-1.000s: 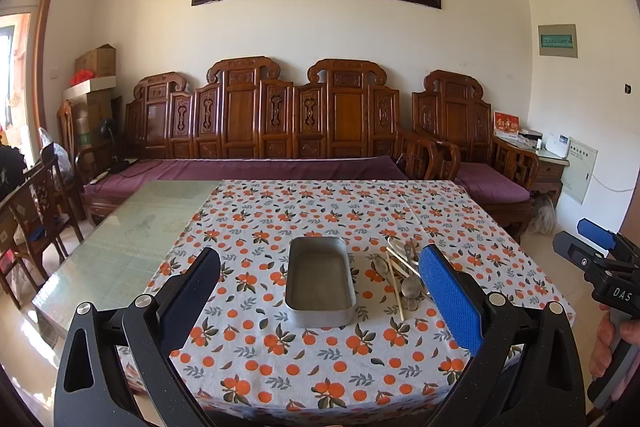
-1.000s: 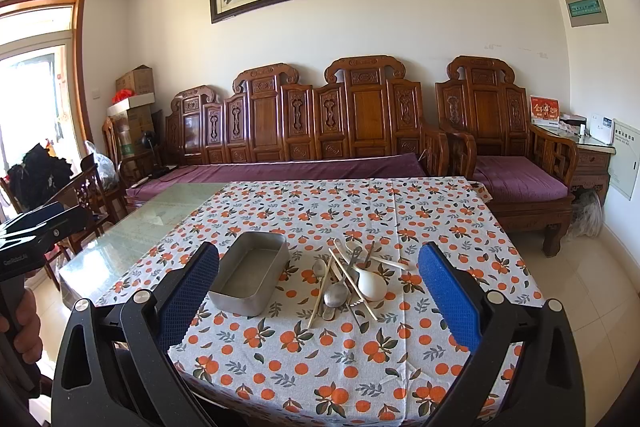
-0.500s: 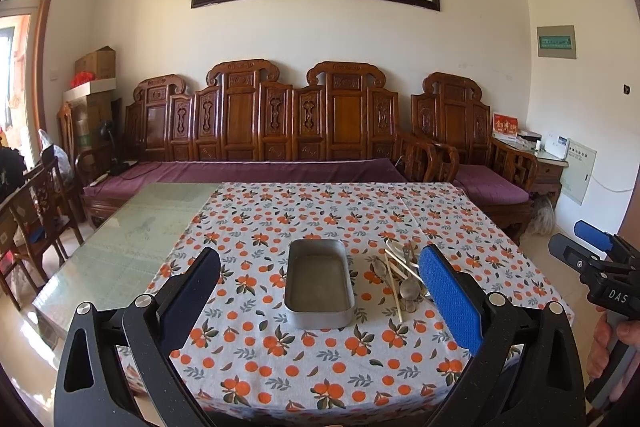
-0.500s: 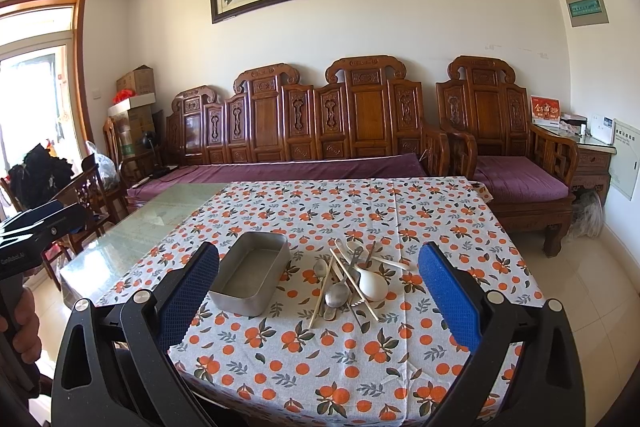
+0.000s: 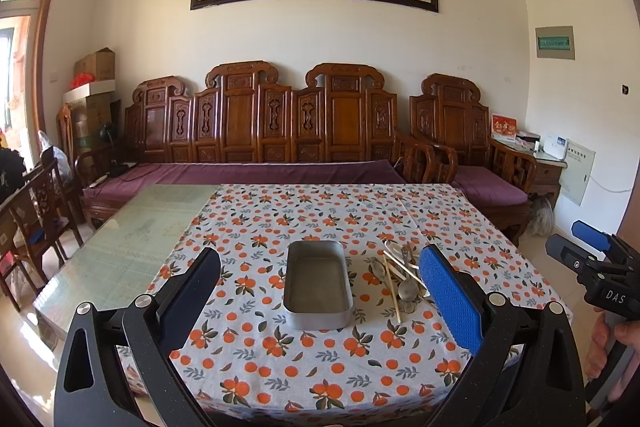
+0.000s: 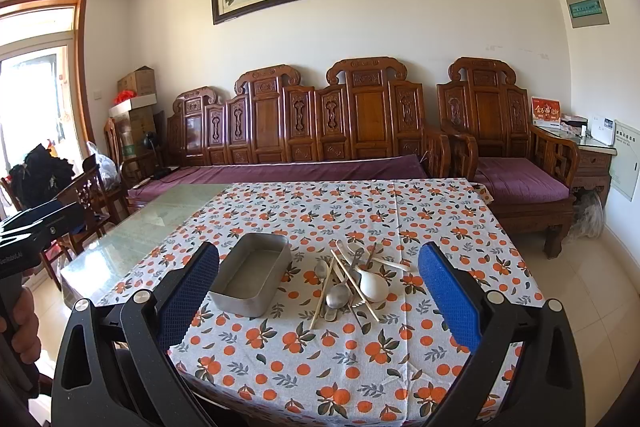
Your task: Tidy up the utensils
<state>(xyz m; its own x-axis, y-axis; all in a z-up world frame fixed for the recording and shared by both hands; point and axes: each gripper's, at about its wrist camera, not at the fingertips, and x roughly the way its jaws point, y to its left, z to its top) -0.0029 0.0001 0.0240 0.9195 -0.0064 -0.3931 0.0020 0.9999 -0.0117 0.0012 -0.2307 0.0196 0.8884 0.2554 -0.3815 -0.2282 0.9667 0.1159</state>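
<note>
**Both tongs wide open above the near desk edge**

We hold two tongs over the near edge of the desk (image 5: pixel 132 247), which wears a white cloth printed with oranges and green leaves (image 5: pixel 328 219) over most of its glass top. The left tongs (image 5: pixel 320 291) stand spread wide, blue pads far apart, with nothing between them. The right tongs (image 6: pixel 318 291) are spread just as wide and grip nothing either.

Seen along the left tongs, the empty rectangular grey metal tray with rounded corners (image 5: pixel 318 285) lies straight ahead, framed between the two pads, its long side running away from us. Just beyond the right pad of these tongs lies the loose heap of utensils (image 5: pixel 402 277), partly hidden by that pad.

Seen along the right tongs, the tray (image 6: pixel 252 273) sits ahead and toward the left pad, turned at a slant, while the heap (image 6: pixel 352 279) lies ahead between the pads, just right of the tray and not touching it. In the heap we make out a white ceramic spoon (image 6: pixel 374 285), a steel spoon (image 6: pixel 338 295) and pale wooden chopsticks (image 6: pixel 324 287) crossing over one another. The other pieces are too tangled to name.

A hand (image 5: pixel 608 343) grips the right tongs' handle at the right margin of the left view.
</note>
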